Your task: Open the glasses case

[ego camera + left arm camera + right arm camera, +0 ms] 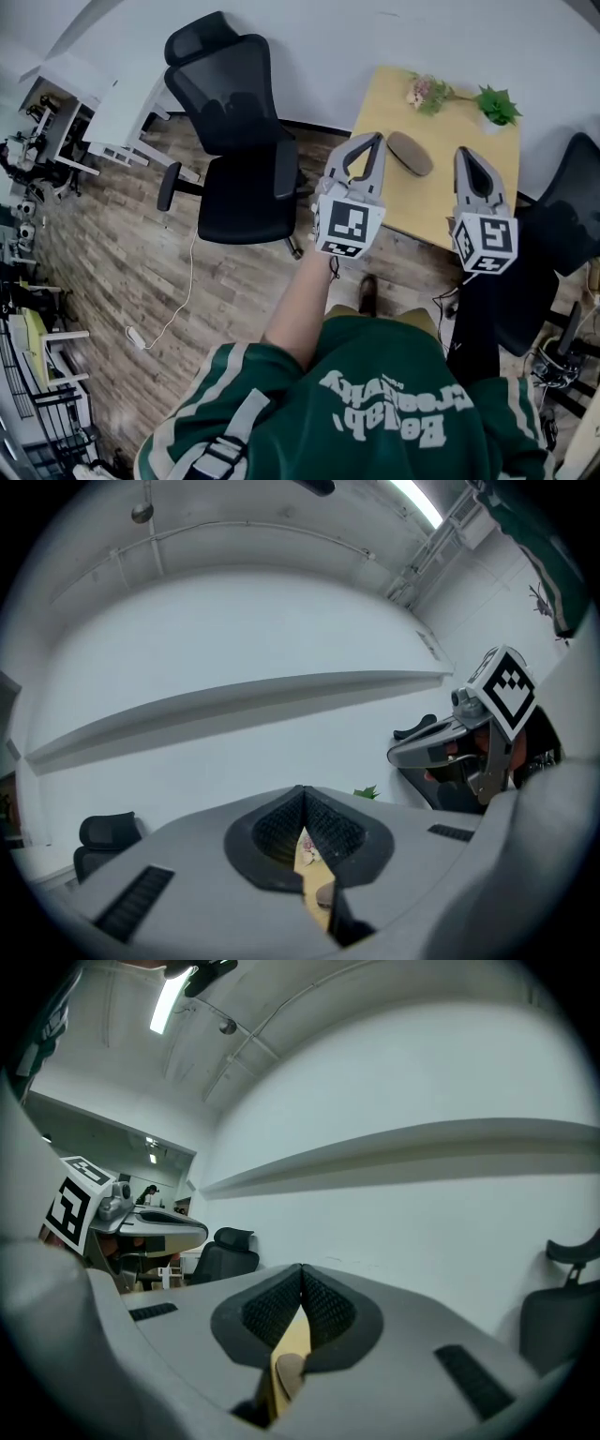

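The glasses case [410, 153], a taupe oval shell, is lying closed on the light wooden table [441, 211], towards the middle of the top. In the head view it is being framed by the two hand-held grippers and is sitting closer to the left one. It is being touched by neither.

The left hand-held gripper [377, 139] is being held level with its tips pointing over the near edge of the table. Its jaws are being pressed together at the tips, with nothing being clamped between them. In the left gripper view, a strip of table and a brownish rounded shape, probably the case, are being seen through the slot below the closed tips.

The right hand-held gripper [464, 152] is being held level beside the left one, well apart from it. Its jaws are likewise being pressed together on nothing, and a similar brownish shape is showing through its slot.

At the far edge of the table, a small bunch of flowers [427, 92] and a green plant [495, 103] are standing near the white wall. A black office chair [234, 141] is standing on the wood floor [112, 272] to the left of the table, and a second black chair [562, 220] is standing at the right. A green sweatshirt [375, 403] is being worn by the person.
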